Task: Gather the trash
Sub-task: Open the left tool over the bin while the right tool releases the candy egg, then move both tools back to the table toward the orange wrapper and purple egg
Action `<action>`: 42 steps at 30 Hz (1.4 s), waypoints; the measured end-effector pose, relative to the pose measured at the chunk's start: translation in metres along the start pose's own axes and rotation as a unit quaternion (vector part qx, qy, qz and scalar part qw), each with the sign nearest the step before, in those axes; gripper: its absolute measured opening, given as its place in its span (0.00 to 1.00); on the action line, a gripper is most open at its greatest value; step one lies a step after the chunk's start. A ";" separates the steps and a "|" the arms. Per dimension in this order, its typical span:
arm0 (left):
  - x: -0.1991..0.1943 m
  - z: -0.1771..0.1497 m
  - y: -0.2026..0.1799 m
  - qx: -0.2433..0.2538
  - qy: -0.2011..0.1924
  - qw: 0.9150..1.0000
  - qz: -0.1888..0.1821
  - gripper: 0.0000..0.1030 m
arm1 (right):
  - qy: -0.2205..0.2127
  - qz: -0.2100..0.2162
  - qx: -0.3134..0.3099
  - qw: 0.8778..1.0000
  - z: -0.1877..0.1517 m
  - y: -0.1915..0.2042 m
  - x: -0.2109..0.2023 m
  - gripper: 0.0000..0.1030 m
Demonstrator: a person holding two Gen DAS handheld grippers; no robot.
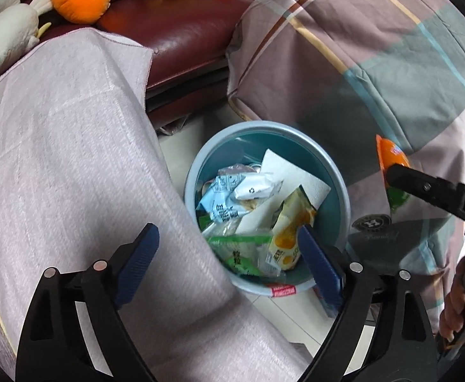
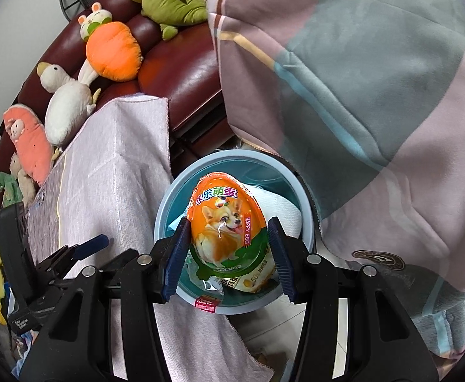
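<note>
A light blue trash bin (image 1: 340, 184) stands on the floor, holding several snack wrappers (image 1: 229, 191) and a white paper towel (image 1: 289, 172). My left gripper (image 1: 227, 229) hangs open above the bin's near edge with nothing between its blue pads. In the right wrist view my right gripper (image 2: 229, 222) is shut on an orange and green egg-shaped package (image 2: 223, 216) with a corgi picture, held upright over the bin (image 2: 168, 197). From the left wrist view that package (image 1: 388, 156) shows at the right, to the right of the bin.
A pink cloth-covered surface (image 1: 73, 175) borders the bin on the left, a plaid blanket (image 1: 360, 47) on the right. A maroon sofa (image 1: 175, 28) with plush toys (image 2: 111, 47) lies behind. A red-labelled wrapper (image 1: 283, 290) lies at the bin's near rim. A hand (image 1: 461, 302) grips the right handle.
</note>
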State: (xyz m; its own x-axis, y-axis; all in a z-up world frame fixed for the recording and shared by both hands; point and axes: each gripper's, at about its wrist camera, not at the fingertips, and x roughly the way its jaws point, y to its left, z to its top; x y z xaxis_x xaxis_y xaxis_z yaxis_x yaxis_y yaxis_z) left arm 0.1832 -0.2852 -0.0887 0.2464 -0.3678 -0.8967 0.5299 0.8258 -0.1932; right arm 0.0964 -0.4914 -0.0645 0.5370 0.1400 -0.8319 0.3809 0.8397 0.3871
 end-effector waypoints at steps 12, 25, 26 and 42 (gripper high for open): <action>-0.022 -0.015 0.033 -0.026 -0.010 1.000 0.005 0.89 | 0.018 0.003 -0.030 0.999 0.003 0.035 0.021 0.50; -0.038 -0.029 0.064 -0.052 -0.020 0.998 -0.004 0.89 | 0.032 -0.015 -0.039 0.999 -0.003 0.061 0.026 0.72; -0.039 -0.030 0.065 -0.054 -0.021 0.998 -0.005 0.89 | 0.034 -0.016 -0.040 0.999 -0.003 0.064 0.027 0.74; -0.095 -0.075 0.121 -0.104 -0.060 0.993 0.001 0.89 | 0.046 -0.024 -0.095 0.994 -0.033 0.135 0.011 0.75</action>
State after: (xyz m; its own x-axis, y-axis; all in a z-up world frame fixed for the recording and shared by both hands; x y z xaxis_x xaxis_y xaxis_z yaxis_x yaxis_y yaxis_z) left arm 0.1632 -0.1177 -0.0564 0.3487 -0.4039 -0.8458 0.3526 0.8926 -0.2809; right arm 0.1294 -0.3590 -0.0345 0.4466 0.1374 -0.8842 0.2506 0.9294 0.2710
